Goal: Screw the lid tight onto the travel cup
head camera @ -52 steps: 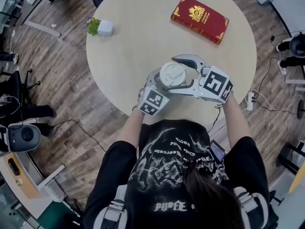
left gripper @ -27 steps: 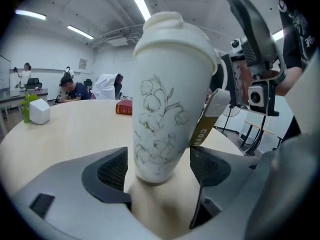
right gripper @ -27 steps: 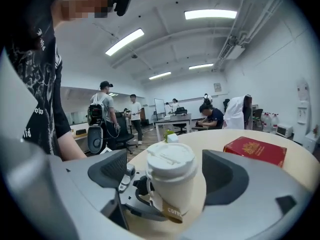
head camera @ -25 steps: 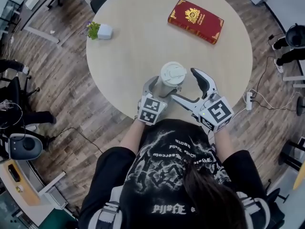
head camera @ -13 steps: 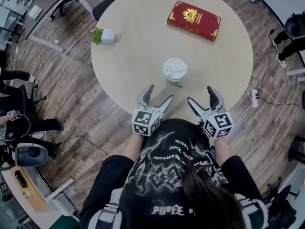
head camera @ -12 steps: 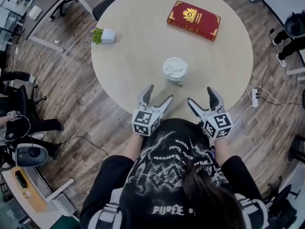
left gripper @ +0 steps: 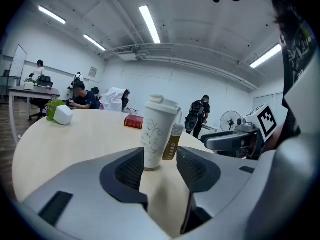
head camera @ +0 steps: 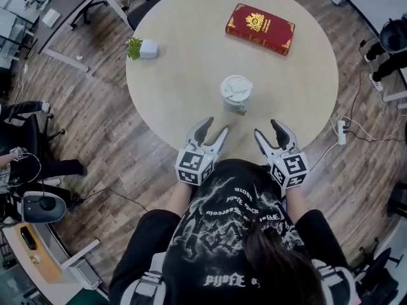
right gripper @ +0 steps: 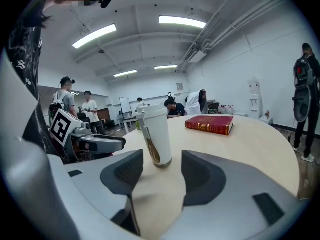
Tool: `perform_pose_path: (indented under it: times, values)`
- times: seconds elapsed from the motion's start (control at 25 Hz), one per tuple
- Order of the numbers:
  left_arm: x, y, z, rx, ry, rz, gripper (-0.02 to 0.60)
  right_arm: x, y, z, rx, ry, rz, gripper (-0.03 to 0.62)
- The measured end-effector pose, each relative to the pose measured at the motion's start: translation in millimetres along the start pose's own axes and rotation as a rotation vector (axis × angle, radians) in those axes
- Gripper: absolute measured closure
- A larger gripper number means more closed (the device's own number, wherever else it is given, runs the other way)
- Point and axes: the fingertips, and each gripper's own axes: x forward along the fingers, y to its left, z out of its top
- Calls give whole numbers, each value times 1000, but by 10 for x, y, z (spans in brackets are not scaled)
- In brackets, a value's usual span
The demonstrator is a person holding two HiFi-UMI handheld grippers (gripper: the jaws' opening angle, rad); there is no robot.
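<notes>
At centre of the head view, the travel cup (head camera: 236,99) stands free on the table (head camera: 178,68), upright, long axis vertical, lid (head camera: 236,86) on, contents unseen. A second ago I flanked it. Now my left gripper (head camera: 214,127) and right gripper (head camera: 268,128) sit at the table's lower edge, jaws just narrowed, half-spread, empty.

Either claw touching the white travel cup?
No, the white lidded travel cup stands alone, apart from the left claw and the right claw.
</notes>
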Motion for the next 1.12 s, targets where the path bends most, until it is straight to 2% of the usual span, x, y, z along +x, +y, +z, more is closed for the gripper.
perform_pose_path:
  times: [0.08, 0.24, 0.4, 0.6, 0.8, 1.12]
  values:
    - [-20, -4, 36, 3, -19, 7, 389, 2, 13, 1, -6, 0, -9, 426]
    - [-33, 9, 66, -10, -38, 21, 552, 18, 6, -29, -19, 18, -22, 584]
    - [-11, 12, 40, -71, -31, 8, 560, 55, -8, -62, -17, 42, -29, 586]
    - [7, 102, 65, -74, -37, 47, 560, 112, -36, -69, -7, 49, -30, 588]
    - [55, 115, 57, -64, -25, 50, 560, 145, -95, -64, -10, 60, -38, 588]
    - [132, 227, -1, -94, 8, 70, 560, 229, -104, -57, -42, 79, -25, 589]
